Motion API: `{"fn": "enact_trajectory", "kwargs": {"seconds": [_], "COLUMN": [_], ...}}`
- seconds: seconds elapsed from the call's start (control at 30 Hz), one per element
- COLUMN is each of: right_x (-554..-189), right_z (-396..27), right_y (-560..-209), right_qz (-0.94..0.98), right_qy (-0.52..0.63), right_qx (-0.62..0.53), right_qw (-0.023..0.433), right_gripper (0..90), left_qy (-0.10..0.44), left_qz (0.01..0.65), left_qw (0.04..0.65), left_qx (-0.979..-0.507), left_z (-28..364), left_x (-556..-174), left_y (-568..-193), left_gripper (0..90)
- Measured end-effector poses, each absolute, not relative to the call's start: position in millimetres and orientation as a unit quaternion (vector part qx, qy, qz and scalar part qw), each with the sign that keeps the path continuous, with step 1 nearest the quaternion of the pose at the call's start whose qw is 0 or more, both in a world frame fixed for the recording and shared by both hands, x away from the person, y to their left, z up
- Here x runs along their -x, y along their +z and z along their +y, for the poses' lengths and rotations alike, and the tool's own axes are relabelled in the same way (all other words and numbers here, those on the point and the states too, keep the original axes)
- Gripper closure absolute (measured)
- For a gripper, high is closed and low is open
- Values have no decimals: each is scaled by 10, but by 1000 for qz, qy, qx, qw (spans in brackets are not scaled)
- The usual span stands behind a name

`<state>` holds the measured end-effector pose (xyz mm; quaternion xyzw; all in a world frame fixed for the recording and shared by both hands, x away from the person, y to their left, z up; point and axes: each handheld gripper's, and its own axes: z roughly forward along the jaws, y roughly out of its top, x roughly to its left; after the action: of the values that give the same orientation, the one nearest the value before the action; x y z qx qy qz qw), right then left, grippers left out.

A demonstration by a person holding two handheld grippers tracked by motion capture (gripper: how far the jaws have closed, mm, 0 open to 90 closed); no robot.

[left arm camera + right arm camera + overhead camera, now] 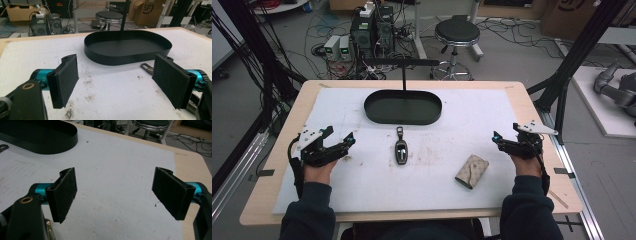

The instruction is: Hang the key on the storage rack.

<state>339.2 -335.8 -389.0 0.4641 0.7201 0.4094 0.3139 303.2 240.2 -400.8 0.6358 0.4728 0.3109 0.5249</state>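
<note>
Black and slim, the car key [401, 149] lies on the white mat [362, 185] at mid-worktop, just in front of the oval black tray [403, 107], with a beige block [472, 171] to its right. Left gripper [350, 141] and right gripper [496, 138] rest at either side, well apart from the key, jaws spread wide with nothing between them.

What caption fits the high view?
Open left tongs and right tongs flank a car key below the black tray.

1. The letters "SF" in a black circular logo are showing on the brown cardboard box [147, 11] standing on the floor beyond the table.
2. Nothing else is reading clearly.
</note>
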Motion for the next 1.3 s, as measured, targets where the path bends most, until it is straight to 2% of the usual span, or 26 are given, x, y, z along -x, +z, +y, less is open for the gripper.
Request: {"fn": "enact_trajectory", "kwargs": {"seconds": [0.33, 0.6, 0.83, 0.93, 1.07, 1.3], "right_x": [-3393, -3289, -3229, -3233, -3236, -3238], "right_z": [-3315, -3386, -3382, -3384, -3376, -3374], "right_y": [-3923, -3898, -3882, -3900, -3910, -3913], "right_qz": [726, 717, 714, 715, 717, 719], "right_qy": [407, 405, 407, 405, 402, 401], "right_qx": [-460, -467, -468, -469, -469, -468], "right_qw": [308, 322, 325, 323, 322, 321], "right_gripper": [206, 207, 207, 207, 207, 208], "left_qy": [300, 266, 231, 217, 178, 154], "left_qz": [473, 458, 449, 450, 480, 500], "left_qw": [526, 532, 498, 492, 458, 441], "left_qx": [-640, -661, -705, -713, -726, -729], "left_z": [2256, 1897, 1357, 1258, 1114, 994], "left_x": [-3062, -3108, -3248, -3290, -3413, -3465], "left_y": [-4026, -4035, -4217, -4260, -4387, -4451], "left_gripper": [213, 213, 257, 312, 311, 313]}}
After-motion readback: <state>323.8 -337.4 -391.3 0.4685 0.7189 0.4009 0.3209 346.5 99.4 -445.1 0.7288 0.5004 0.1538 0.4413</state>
